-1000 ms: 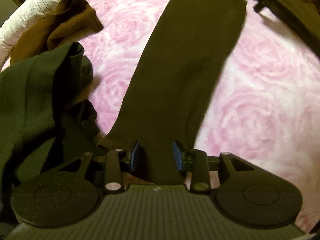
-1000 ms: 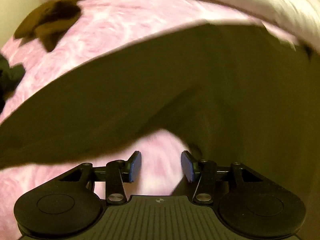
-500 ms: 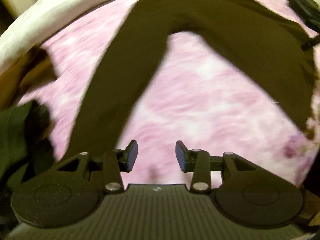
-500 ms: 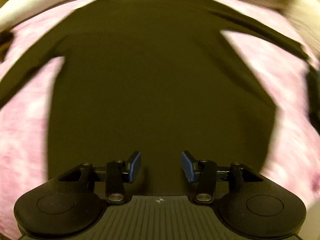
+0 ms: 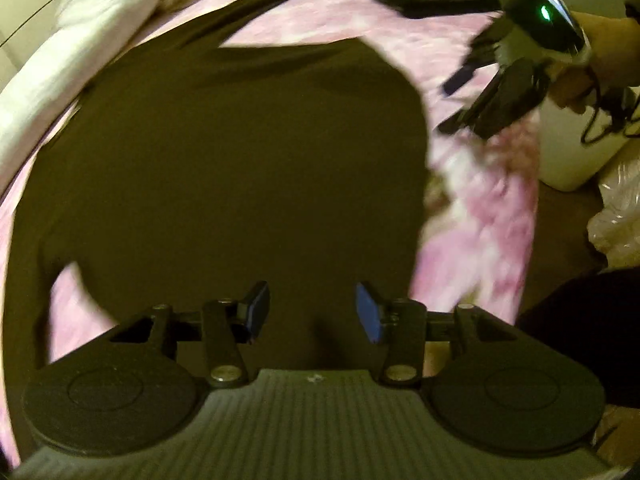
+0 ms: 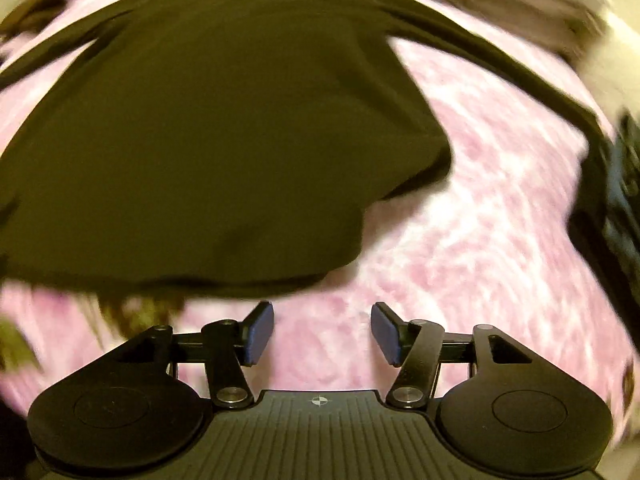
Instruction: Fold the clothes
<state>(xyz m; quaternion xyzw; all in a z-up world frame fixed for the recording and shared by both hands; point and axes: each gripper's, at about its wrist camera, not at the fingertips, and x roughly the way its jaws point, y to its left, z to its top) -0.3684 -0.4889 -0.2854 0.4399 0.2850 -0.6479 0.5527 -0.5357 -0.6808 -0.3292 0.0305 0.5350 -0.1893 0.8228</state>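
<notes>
shirt: a dark olive-brown long-sleeved shirt lies spread on the pink bedspread; in the right wrist view the same shirt fills the upper left, its body broad and its hem edge rumpled just ahead of the fingers.
sleeve: one long sleeve runs out to the right across the bedspread toward a dark shape at the edge of the picture.
bedspread: pink with a pale rose pattern, blurred by motion in both views; the bare part lies right of the shirt.
left gripper: the left gripper hangs low over the shirt's lower part, jaws parted, blue pads apart with only cloth seen between them; nothing is pinched.
right gripper: the right gripper sits over bare bedspread just short of the shirt's hem, jaws released and wide, nothing between the pads. in the left wrist view it shows at top right, held by a hand, with a green light on its body.
white edge: a pale padded border curves along the far side of the bed, beyond the shirt's collar.
containers: a white bin-like object stands beside the bed at right, its contents out of sight; next to it is a crinkled clear plastic bag, contents too blurred to tell.
</notes>
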